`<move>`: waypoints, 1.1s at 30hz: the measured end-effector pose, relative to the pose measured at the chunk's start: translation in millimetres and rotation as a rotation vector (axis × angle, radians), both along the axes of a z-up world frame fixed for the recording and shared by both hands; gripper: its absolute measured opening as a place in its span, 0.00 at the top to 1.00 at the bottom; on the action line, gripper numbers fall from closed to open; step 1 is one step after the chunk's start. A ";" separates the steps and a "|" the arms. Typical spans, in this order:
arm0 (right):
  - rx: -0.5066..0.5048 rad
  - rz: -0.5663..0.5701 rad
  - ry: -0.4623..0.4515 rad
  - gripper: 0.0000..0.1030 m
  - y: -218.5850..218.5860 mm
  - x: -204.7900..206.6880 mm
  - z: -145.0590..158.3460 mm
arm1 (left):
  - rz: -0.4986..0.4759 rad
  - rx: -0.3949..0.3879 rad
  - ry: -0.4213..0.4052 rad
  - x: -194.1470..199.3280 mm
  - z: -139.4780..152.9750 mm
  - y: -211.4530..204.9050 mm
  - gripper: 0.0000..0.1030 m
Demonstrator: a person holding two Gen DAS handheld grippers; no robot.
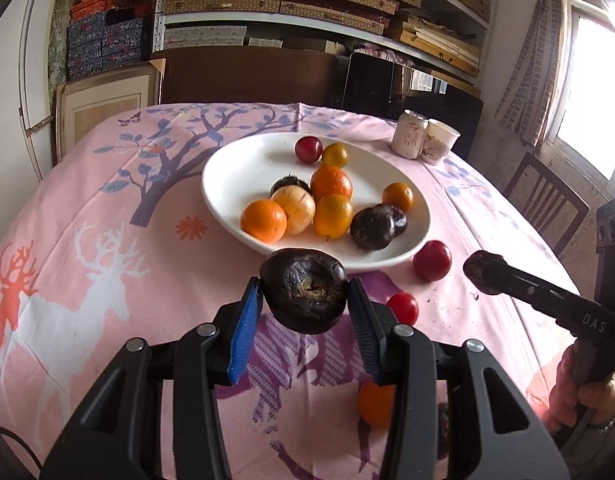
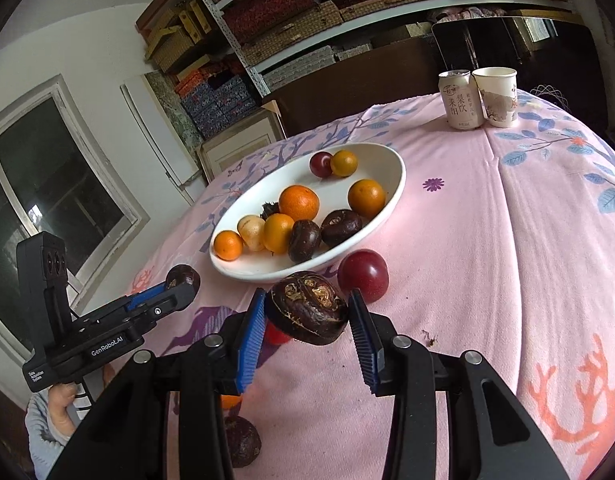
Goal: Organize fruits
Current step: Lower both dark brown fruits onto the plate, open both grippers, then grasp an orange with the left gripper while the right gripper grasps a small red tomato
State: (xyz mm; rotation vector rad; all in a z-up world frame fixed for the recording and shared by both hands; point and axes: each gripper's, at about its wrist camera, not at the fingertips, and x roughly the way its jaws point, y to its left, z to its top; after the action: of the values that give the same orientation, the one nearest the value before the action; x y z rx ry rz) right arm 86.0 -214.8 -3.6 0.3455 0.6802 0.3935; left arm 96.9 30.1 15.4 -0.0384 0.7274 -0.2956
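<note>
You are holding a dark, wrinkled fruit in each tool, both lifted just above the surface near the front rim of the white plate point(image 1: 227, 200). Your left tool point(image 1: 305, 304) is clamping one dark fruit point(image 1: 305, 290) between its blue pads, with the fruit's scarred end facing the camera. Your right tool point(image 2: 307, 314) is clamping a second dark fruit point(image 2: 309, 308) the same way, its pale, cracked top showing.

The plate is sitting toward the middle of the surface point(image 1: 107, 208), which is covered in a pink cloth printed with deer and trees. Already resting in the plate are several oranges, a pale yellow fruit, two more dark fruits and a small red one at the far rim, so it seems to be serving as the gathering spot.

Loose fruit is still lying on the cloth at the near side: a red plum point(image 1: 432, 260) just beside the plate's rim, a small red tomato point(image 1: 403, 308), and an orange point(image 1: 373, 404) partly hidden under your left tool.

A drink can point(image 2: 459, 98) and a paper cup point(image 2: 495, 96) are standing together at the far right edge, well apart from the fruit.

Both held fruits appear poised for dropping into the plate.
</note>
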 end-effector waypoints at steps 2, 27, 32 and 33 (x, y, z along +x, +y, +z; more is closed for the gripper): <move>0.014 -0.001 0.002 0.60 -3.1 14.2 10.6 | 0.008 0.009 -0.012 14.4 11.5 -5.6 0.58; -0.045 -0.048 -0.034 0.43 6.5 77.5 12.9 | 0.119 -0.049 0.029 72.5 -1.6 16.0 0.38; -0.087 -0.070 -0.022 0.38 -3.8 43.9 2.6 | 0.080 -0.007 0.040 28.3 -13.4 7.3 0.33; -0.095 -0.079 -0.026 0.35 -6.2 36.7 1.4 | 0.062 0.004 0.034 17.8 -14.7 4.1 0.33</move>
State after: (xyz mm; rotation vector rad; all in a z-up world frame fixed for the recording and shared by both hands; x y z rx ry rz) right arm 122.7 -220.9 -2.2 0.2756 0.6559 0.2894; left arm 114.6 34.2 0.6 -0.0621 0.7591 -0.2342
